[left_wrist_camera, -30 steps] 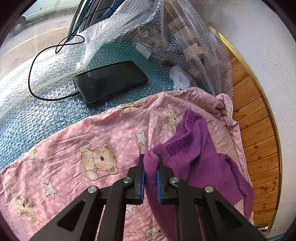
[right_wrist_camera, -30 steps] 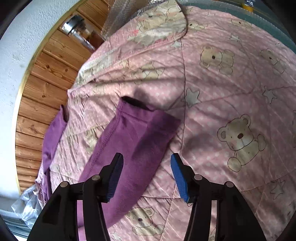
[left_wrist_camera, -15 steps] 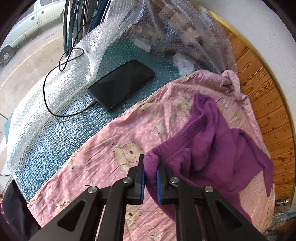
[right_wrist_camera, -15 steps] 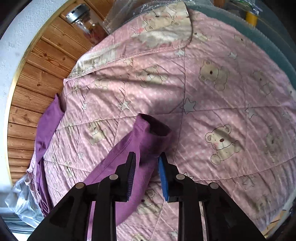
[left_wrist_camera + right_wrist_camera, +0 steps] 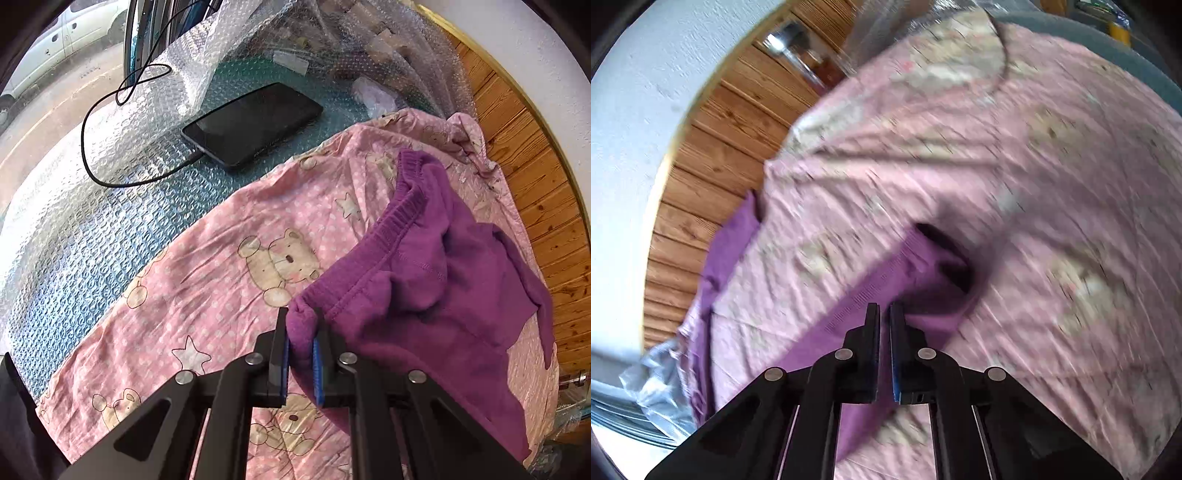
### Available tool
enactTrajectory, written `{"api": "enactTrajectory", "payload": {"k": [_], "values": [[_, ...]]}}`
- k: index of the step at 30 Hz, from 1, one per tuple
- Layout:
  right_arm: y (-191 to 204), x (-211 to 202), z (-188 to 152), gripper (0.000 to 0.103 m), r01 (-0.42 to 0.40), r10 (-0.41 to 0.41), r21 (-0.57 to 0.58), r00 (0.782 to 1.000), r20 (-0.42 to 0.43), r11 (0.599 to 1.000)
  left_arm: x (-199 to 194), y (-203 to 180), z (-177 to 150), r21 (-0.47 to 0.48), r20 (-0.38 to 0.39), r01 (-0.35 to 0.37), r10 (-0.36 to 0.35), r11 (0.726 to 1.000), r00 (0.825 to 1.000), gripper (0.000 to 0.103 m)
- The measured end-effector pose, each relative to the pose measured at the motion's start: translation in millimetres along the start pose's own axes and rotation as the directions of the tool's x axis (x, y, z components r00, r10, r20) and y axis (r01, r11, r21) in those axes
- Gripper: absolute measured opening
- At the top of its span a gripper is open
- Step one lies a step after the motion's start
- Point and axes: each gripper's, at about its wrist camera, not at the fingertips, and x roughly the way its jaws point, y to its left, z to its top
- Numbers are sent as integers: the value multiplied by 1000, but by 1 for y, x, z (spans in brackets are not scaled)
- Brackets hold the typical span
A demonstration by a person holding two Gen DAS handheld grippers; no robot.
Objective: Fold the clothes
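A purple fleece garment [image 5: 436,295] with a ribbed waistband lies bunched on a pink blanket [image 5: 207,280] printed with bears and stars. My left gripper [image 5: 300,350] is shut on a fold of the garment's edge, lifted a little off the blanket. In the blurred right wrist view, a long purple part of the garment [image 5: 886,291] stretches across the pink blanket [image 5: 1034,184]. My right gripper [image 5: 884,332] is shut on the purple cloth near its dark open end.
A black phone [image 5: 255,123] with a black cable [image 5: 96,162] lies on bubble wrap [image 5: 74,229] beyond the blanket. Crumpled bubble wrap [image 5: 332,40] heaps at the back. Wooden panelling [image 5: 539,177] and a white wall border the right side.
The right gripper went from wide open to shut on the purple cloth and is now moving, blurring its view. The left gripper kept its hold and shifted the garment edge slightly.
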Motion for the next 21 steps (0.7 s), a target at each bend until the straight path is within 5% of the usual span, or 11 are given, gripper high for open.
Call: {"api": "enactTrajectory", "payload": {"k": [2, 4, 6, 11, 14, 16, 18, 21], "values": [[16, -1, 28, 4, -48, 47, 22, 997, 68, 999, -12, -7, 17, -57, 53, 40, -37, 998, 998, 10], [13, 16, 38, 22, 54, -56, 54, 998, 26, 997, -7, -12, 31, -105, 60, 34, -27, 994, 998, 10], [8, 28, 45, 22, 141, -141, 83, 990, -9, 987, 15, -19, 36, -104, -4, -38, 38, 994, 999, 10], [-18, -14, -20, 35, 132, -130, 63, 991, -41, 989, 35, -18, 22, -105, -42, -87, 83, 991, 996, 10], [-35, 0, -51, 37, 229, -229, -18, 966, -123, 973, 30, -9, 16, -121, -22, -55, 52, 991, 998, 10], [-39, 13, -59, 28, 268, -276, -73, 951, -142, 961, 24, -5, 11, -131, -13, -25, 23, 991, 1000, 10], [-19, 20, -45, 3, 252, -272, -163, 956, -113, 954, 20, -5, 10, -138, -14, 7, -9, 990, 1000, 10], [17, 23, 0, 2, 180, -193, -177, 979, -61, 968, 8, -20, 24, -118, 20, 54, -52, 991, 998, 10]]}}
